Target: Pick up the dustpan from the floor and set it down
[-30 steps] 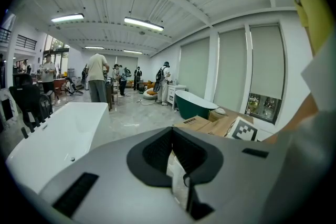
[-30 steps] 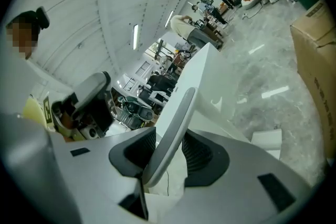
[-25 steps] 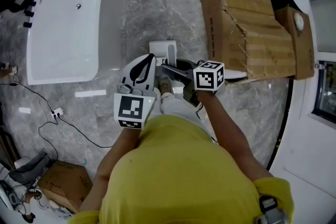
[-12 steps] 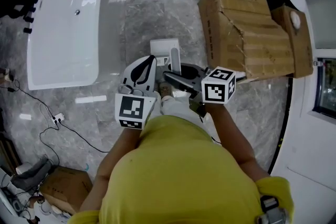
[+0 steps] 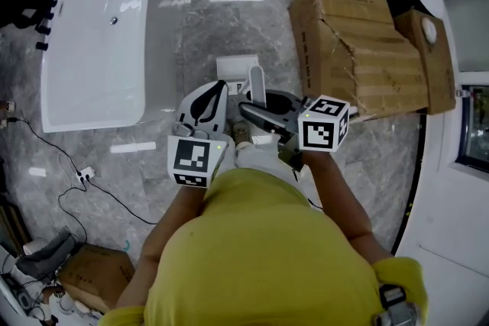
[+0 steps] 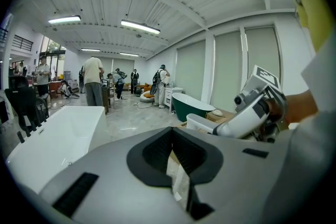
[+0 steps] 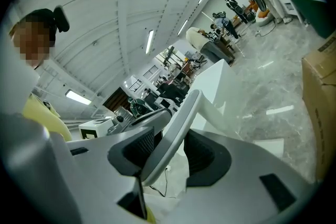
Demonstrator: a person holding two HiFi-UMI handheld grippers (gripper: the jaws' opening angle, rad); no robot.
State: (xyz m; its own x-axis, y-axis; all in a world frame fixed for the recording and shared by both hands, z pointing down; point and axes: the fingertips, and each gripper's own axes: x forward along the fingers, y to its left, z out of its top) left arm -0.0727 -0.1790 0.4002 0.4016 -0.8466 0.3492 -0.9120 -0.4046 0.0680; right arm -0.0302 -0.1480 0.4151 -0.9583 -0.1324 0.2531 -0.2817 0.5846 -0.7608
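Right tongs (image 7: 170, 149) clamped on the dustpan (image 7: 185, 113) handle, pan out ahead of their tips. Left tongs (image 6: 176, 157) closed, empty, just beside the right pair, clear of the dustpan.

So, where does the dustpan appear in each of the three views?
Head view: dustpan near the centre.
Left gripper view: probably the white piece at centre right, hard to tell.
Right gripper view: its handle slants up between the jaws, centre.
Shared landmark: the white bathtub.
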